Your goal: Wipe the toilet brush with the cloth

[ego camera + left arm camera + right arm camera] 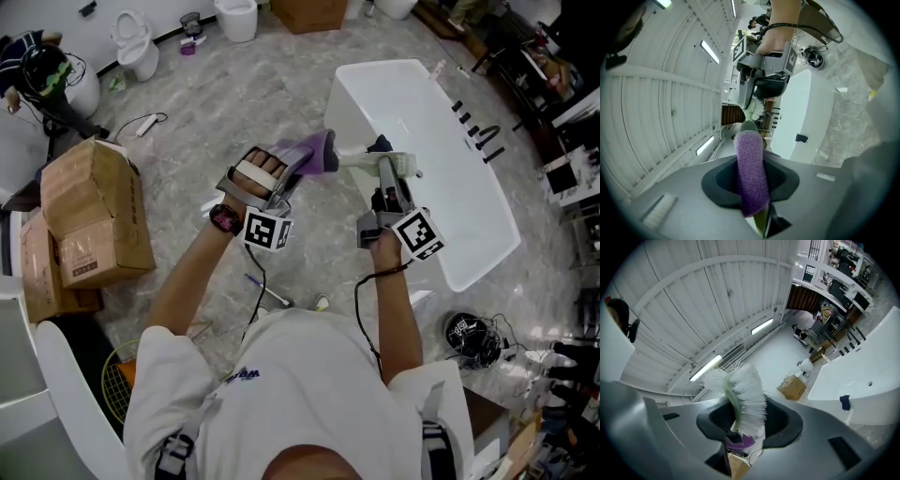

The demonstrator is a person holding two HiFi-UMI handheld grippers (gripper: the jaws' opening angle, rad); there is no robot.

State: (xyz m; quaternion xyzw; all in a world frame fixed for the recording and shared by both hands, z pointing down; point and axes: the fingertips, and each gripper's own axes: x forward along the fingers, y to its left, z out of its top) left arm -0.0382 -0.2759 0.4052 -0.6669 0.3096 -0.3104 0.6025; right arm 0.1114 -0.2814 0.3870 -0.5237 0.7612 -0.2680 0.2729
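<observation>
The brush, clamped near its bristles by the right gripper over the rim of the tub, is best kept still while the cloth, pinched around its handle in the left gripper's part-closed jaws, is drawn firmly along it.

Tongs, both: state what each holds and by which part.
Left tongs: the purple cloth, pinched across its middle. Right tongs: the toilet brush, clamped at its bristle end.
</observation>
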